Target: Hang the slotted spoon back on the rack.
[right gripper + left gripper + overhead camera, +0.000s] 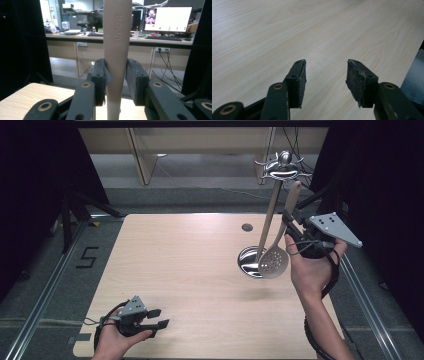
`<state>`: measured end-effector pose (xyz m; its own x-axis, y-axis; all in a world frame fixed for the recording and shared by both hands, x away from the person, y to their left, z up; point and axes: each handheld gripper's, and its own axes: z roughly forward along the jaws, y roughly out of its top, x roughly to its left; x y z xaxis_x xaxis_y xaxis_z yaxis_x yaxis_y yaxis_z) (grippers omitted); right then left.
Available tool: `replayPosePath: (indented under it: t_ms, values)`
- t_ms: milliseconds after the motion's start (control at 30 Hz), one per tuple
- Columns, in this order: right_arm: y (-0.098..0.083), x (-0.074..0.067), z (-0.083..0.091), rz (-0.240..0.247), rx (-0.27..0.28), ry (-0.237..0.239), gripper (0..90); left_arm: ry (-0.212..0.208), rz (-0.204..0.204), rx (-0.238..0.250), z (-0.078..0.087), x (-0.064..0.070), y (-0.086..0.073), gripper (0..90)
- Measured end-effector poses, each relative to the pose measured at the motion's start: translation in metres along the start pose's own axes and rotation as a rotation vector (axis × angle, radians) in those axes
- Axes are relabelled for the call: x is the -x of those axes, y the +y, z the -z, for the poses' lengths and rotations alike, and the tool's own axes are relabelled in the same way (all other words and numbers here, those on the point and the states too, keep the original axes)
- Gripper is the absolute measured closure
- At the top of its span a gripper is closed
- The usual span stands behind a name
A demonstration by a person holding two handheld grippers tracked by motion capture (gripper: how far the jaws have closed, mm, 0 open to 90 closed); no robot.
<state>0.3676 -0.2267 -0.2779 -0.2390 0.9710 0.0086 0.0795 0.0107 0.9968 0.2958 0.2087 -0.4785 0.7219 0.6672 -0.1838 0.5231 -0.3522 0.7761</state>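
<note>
Nearest the person, the left claw (152, 318) rests released and empty low on the pale wooden tabletop (180, 270). Farther off, the right claw (117, 75) grips the handle of the beige plastic slotted spoon (274, 260), lifted beside the chrome utensil stand (281, 167). I judge that hanging it there remains undone.

Even overhead light, dark edges, bg soft.
</note>
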Motion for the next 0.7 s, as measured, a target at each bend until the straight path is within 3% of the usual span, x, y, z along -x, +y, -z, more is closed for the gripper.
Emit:
replayPosePath:
  t_ms: [333, 700]
  values:
    - [0.0006, -0.0023, -0.0058, 0.017, -0.015, 0.0, 70.2, -0.006, 0.002, -0.005, 0.0007, -0.0002, 0.0003, 49.1]
    - [0.0001, -0.0039, -0.0098, 0.003, -0.031, -0.01, 70.2, -0.005, -0.002, -0.004, 0.0008, -0.0005, 0.0004, 49.1]
